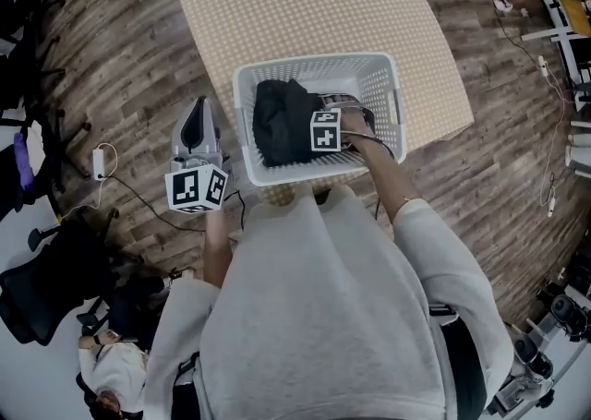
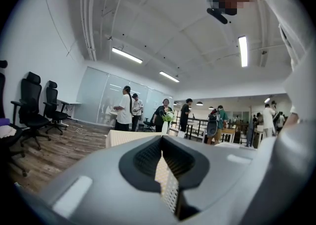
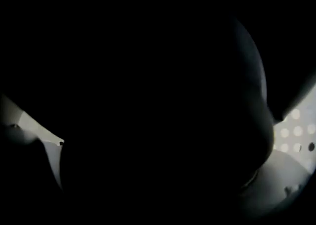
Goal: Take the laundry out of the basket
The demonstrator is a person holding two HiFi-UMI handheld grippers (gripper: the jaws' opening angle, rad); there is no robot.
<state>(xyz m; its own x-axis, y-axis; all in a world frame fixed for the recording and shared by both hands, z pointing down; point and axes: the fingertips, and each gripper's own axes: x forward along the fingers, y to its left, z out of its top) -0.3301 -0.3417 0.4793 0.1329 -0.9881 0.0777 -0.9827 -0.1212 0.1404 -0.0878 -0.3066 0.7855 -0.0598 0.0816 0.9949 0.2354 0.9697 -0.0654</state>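
- The white basket stands at the near end of a table covered in a beige checked cloth.
- The dark laundry lies bunched in the left half of the basket, down inside its walls.
- The right gripper reaches into the basket from the person's side, with its marker cube right over the laundry.
- The right gripper view is almost all black cloth, with slivers of white basket wall at the edges. Neither view shows how its jaws stand, so their state cannot be told.
- The left gripper hangs outside the basket, just beside its left wall and over the wood floor.
- Its jaws are drawn together to a thin slit and hold nothing.
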